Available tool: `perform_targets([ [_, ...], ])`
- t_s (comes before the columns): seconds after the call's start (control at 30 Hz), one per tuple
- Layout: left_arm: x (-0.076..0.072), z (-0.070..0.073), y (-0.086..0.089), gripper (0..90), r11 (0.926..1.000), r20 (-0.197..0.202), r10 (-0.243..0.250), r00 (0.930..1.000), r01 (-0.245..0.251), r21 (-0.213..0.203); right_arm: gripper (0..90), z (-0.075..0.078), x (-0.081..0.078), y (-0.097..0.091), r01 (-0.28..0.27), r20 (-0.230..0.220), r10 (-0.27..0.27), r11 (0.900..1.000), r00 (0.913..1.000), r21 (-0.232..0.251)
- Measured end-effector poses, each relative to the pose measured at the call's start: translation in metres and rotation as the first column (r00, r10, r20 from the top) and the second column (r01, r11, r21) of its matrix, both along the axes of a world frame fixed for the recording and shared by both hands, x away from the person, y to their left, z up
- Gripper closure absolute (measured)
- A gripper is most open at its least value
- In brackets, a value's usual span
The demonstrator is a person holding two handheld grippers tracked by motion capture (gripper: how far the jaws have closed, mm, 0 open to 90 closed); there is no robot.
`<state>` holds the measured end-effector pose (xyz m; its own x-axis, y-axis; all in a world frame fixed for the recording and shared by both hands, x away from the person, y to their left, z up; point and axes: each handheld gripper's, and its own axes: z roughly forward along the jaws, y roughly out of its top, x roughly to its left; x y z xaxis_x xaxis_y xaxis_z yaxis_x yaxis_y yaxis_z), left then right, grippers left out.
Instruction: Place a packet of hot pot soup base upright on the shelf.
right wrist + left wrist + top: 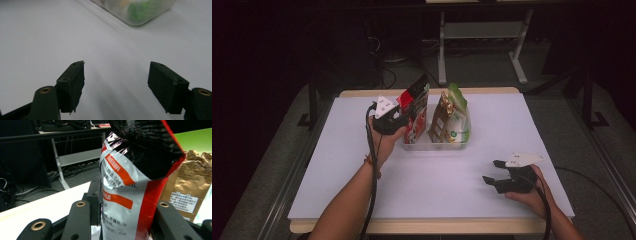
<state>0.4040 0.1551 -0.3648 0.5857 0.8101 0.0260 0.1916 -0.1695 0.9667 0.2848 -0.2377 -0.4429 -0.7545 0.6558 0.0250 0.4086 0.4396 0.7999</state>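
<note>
The worktop [362, 190] carries a clear bin [437, 145] near the middle of its far edge, with pouches standing upright in it. At the bin's left end stands the red pouch [416, 107], its black top leaning toward a gold pouch [441, 117] and a green pouch [458, 112] beside it. The left claw [404, 117] sits around the red pouch low on its body, and its jaws look loosened rather than clamped; whether the pads touch the foil I cannot tell. I'd let go fully only once the pouch rests steady in the bin, then back out straight so it isn't tipped. The right claw [492, 172] rests spread and empty near the worktop's near right corner.
</note>
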Motion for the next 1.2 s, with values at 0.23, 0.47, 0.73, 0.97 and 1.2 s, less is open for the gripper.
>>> perform_targets([
  [0.23,-0.003,0.004,0.001,61.4,0.9996,-0.006,-0.016,0.9998,0.016,0.023,28.7,0.000,0.000,0.000,0.002,0.001,-0.002,1.0000,1.0000,0.000],
  [0.47,-0.006,0.008,0.003,57.9,0.9978,-0.010,-0.034,0.9994,0.035,0.056,28.9,0.000,0.000,0.001,0.004,0.001,-0.004,1.0000,1.0000,-0.006],
  [0.73,-0.012,0.012,0.007,50.4,0.9945,-0.007,-0.057,0.9984,0.057,0.087,29.0,0.003,-0.001,0.000,0.008,0.014,-0.008,1.0000,0.9999,-0.004],
  [0.97,-0.018,0.012,0.012,45.5,0.9902,0.004,-0.082,0.9966,0.081,0.114,29.1,0.004,-0.001,-0.001,0.012,0.026,-0.012,0.9999,0.9996,-0.006],
  [1.2,-0.023,0.013,0.014,39.9,0.9841,0.006,-0.108,0.9942,0.106,0.143,29.1,0.005,-0.001,-0.001,0.018,0.030,-0.018,0.9998,0.9994,-0.009],
])
